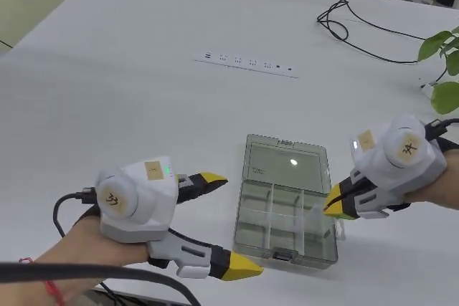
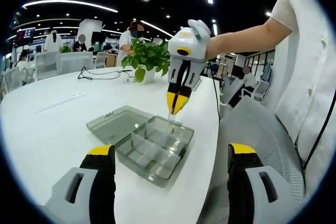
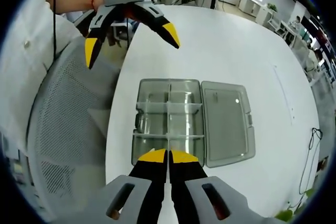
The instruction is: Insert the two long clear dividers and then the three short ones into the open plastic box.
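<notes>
A broad white table (image 1: 107, 77) stands in an open-plan office, with strip lights across the ceiling and people at desks far behind. At upper centre of the head view a white power strip (image 1: 247, 62) lies flat. To its right a black cable (image 1: 351, 26) loops over the tabletop, and a leafy plant (image 1: 446, 69) pokes in from the right edge. A grey mesh chair (image 3: 63, 129) sits by the near table edge, at lower left of the right gripper view.

At lower left of the head view the left gripper (image 1: 231, 223) hovers over the table just beside the box. Its yellow-tipped jaws are spread wide, holding nothing and touching nothing.

At lower centre sits the plastic box (image 1: 244, 213), smoky and see-through, its lid (image 1: 287, 159) laid flat open on the far side. Fitted dividers (image 3: 157, 105) stand inside and split the tray into compartments.

At the right the right gripper (image 1: 332, 204) hangs over the box's right end, jaws pressed together. It looks to be pinching a small clear divider (image 2: 171, 116) that hangs from the tips toward the tray. The piece is so transparent that I cannot make out its full outline or whether it touches the box.
</notes>
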`<state>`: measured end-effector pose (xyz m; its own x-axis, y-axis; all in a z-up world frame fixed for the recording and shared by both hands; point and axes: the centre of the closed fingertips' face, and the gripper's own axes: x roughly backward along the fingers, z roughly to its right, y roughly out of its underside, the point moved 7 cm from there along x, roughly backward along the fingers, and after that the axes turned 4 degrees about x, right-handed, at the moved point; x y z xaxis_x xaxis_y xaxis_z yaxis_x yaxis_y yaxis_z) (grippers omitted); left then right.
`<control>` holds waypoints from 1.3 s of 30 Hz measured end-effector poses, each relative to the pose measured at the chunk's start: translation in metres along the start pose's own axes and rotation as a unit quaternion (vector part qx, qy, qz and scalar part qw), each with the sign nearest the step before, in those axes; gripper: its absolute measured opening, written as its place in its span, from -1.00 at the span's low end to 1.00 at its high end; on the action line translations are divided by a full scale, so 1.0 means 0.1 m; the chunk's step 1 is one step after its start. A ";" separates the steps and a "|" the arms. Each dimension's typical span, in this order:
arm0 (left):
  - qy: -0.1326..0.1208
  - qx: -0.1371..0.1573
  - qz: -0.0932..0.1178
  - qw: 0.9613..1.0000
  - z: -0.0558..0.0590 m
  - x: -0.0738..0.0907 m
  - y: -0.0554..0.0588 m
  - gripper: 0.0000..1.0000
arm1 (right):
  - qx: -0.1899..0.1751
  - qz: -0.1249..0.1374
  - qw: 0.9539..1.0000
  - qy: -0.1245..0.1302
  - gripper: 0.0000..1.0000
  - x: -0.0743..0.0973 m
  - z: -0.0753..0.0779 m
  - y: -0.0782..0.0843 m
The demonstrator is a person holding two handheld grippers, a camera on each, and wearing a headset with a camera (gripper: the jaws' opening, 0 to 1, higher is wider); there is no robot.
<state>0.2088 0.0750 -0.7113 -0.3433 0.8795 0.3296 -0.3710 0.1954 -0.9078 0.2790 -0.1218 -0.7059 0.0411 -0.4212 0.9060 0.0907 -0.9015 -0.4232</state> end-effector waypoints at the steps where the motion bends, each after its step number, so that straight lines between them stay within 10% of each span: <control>1: 0.000 0.000 0.000 1.000 0.00 0.00 0.00 0.80 | -0.002 0.000 1.000 -0.001 -0.95 0.00 0.00 0.00; 39: -0.001 0.004 0.003 1.000 0.01 0.02 0.01 0.80 | -0.012 -0.007 1.000 -0.012 -0.95 -0.15 0.01 0.03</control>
<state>0.2069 0.0766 -0.7117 -0.3475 0.8795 0.3252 -0.3768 0.1866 -0.9073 0.2799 -0.1184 -0.7211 0.0634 -0.4060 0.9117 0.0668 -0.9097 -0.4098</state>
